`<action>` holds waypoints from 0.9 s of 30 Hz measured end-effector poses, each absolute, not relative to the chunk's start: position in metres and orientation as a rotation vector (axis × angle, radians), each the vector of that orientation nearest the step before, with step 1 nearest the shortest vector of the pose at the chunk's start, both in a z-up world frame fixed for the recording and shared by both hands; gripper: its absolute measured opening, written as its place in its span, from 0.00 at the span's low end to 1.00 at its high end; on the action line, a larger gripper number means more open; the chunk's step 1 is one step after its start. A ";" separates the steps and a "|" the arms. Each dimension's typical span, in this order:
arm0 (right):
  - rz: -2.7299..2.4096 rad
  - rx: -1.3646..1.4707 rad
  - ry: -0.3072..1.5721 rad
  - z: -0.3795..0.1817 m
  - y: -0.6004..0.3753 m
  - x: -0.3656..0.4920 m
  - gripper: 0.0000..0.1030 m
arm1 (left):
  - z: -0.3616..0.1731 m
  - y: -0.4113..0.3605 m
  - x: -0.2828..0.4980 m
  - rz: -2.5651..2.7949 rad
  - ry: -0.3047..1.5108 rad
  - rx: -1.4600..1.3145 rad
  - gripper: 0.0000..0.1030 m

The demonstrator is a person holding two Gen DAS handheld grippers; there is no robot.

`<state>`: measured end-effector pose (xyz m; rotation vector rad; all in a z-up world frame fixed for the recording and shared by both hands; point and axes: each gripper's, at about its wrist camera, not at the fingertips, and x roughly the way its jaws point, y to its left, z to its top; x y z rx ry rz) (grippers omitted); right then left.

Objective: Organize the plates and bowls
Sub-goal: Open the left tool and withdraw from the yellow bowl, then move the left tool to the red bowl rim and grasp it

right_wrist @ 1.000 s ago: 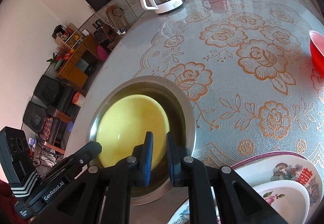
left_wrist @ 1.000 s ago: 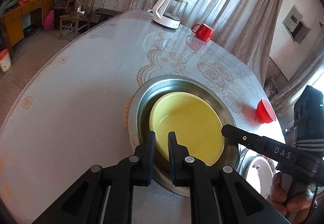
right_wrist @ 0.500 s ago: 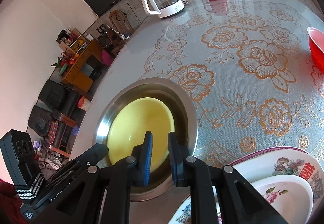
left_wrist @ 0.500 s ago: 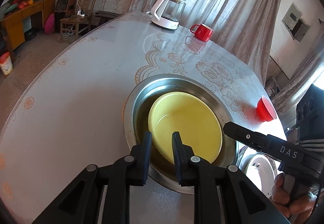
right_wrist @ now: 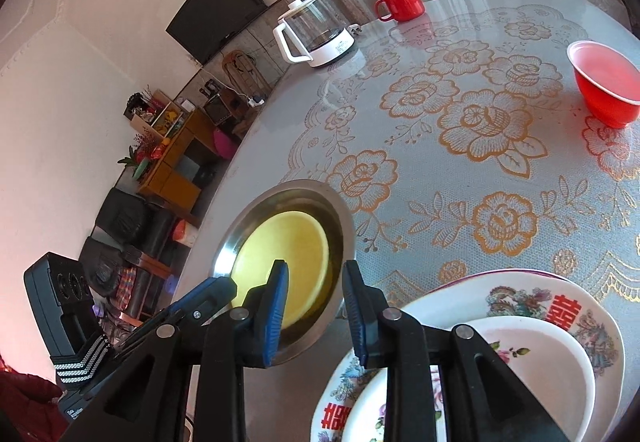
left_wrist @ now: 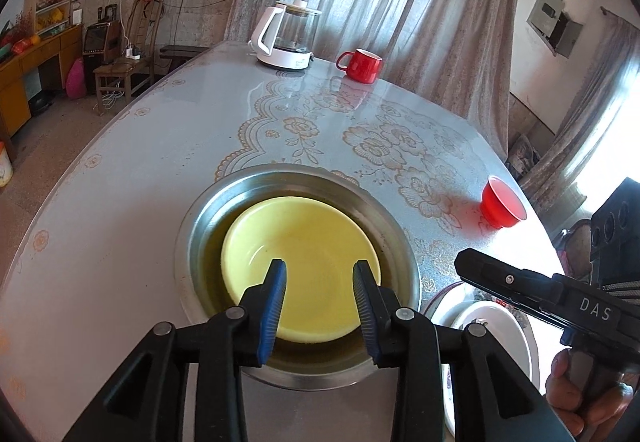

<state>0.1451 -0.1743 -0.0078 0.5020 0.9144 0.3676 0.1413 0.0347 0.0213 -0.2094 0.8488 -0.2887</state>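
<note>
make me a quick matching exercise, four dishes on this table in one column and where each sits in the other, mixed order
Things
1. round yellow plate
2. red ceramic mug
3. small red plastic bowl
4. small white floral dish

Places
A. beside the glass kettle
B. inside the steel basin
C. on the big patterned plate
D. alone on the floral tablecloth

Pairs: 1-B, 2-A, 3-D, 4-C

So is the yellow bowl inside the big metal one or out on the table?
Inside. The yellow bowl sits in the metal basin, whose rim rings it all round.
</note>
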 end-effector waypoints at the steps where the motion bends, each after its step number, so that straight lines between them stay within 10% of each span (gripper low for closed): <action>1: 0.357 0.506 0.910 -0.008 -0.179 0.142 0.28 | 0.023 0.030 0.141 -0.298 0.850 -0.201 0.34; 27: -0.043 0.692 0.789 -0.021 -0.384 0.096 0.29 | 0.031 -0.159 0.176 -0.567 0.929 0.025 0.45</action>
